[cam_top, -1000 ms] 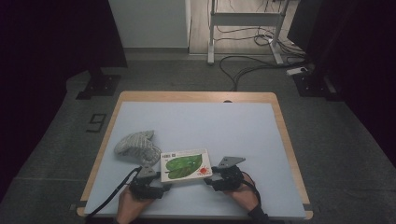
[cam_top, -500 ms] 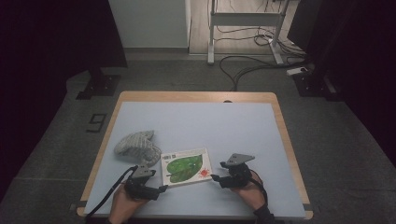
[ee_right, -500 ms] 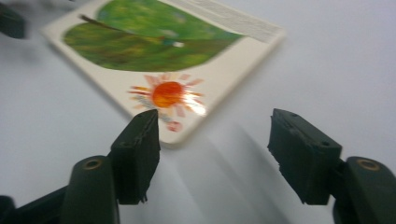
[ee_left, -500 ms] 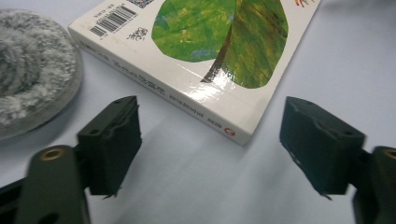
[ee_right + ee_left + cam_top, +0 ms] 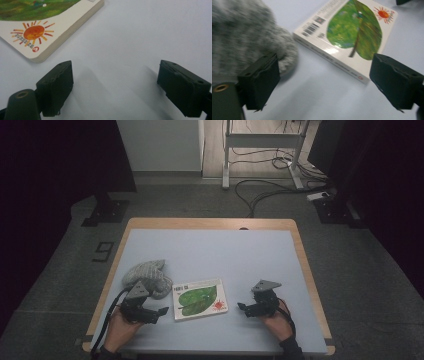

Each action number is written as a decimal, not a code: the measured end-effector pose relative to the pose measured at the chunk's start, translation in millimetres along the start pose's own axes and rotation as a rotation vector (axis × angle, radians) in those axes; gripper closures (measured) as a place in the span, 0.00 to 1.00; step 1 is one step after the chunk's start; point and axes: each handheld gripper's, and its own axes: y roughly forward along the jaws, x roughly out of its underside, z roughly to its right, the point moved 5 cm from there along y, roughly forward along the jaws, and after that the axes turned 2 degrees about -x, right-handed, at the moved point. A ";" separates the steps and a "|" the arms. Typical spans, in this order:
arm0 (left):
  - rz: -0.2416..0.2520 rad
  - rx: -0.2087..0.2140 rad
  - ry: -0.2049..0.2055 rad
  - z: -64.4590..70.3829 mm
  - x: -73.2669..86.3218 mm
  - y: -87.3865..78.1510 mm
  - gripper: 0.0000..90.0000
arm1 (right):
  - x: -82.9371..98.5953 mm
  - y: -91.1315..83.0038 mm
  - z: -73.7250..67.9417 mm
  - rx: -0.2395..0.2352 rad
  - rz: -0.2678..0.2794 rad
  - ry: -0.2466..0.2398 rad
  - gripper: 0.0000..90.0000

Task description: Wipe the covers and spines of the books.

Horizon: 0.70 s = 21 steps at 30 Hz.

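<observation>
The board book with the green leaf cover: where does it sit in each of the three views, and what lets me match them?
High view: the board book lies flat near the table's front edge, between the two grippers, right of the grey knitted hat.
Left gripper view: upper centre to right, beyond the open jaws, hat at left.
Right gripper view: top left corner, beyond the open jaws.
Shared landmark: the orange sun printed at one cover corner.

Worktop (image 5: pixel 250 255): pale blue surface with a light wooden edge, brightly lit.
Floor (image 5: pixel 190 195): grey carpet, a dark "9" mark (image 5: pixel 103 251) left of the worktop.
Far side: white cabinet (image 5: pixel 160 145), metal frame legs (image 5: pixel 260 150), black cables (image 5: pixel 270 187) trailing across the floor.
Sides: dark, unlit; black stand bases (image 5: pixel 106 211) at both far corners.
</observation>
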 end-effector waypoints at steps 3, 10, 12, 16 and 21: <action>0.006 -0.014 -0.014 -8.3 -3.3 -4.9 0.05 | 0.3 0.8 -1.6 0.013 -0.008 -0.017 0.13; -0.022 -0.048 -0.043 -27.4 -17.9 -15.8 0.01 | 0.5 0.8 -1.4 0.010 -0.007 -0.015 0.13; -0.046 -0.066 -0.040 -32.3 -23.3 -17.2 0.00 | 0.6 0.7 -1.3 0.010 -0.007 -0.016 0.12; -0.060 -0.091 -0.031 -41.8 -36.1 -19.3 0.00 | 0.6 0.8 -1.3 0.009 -0.007 -0.016 0.13; -0.054 -0.119 -0.043 -58.0 -47.4 -16.0 0.00 | 0.6 0.8 -1.2 0.009 -0.006 -0.015 0.13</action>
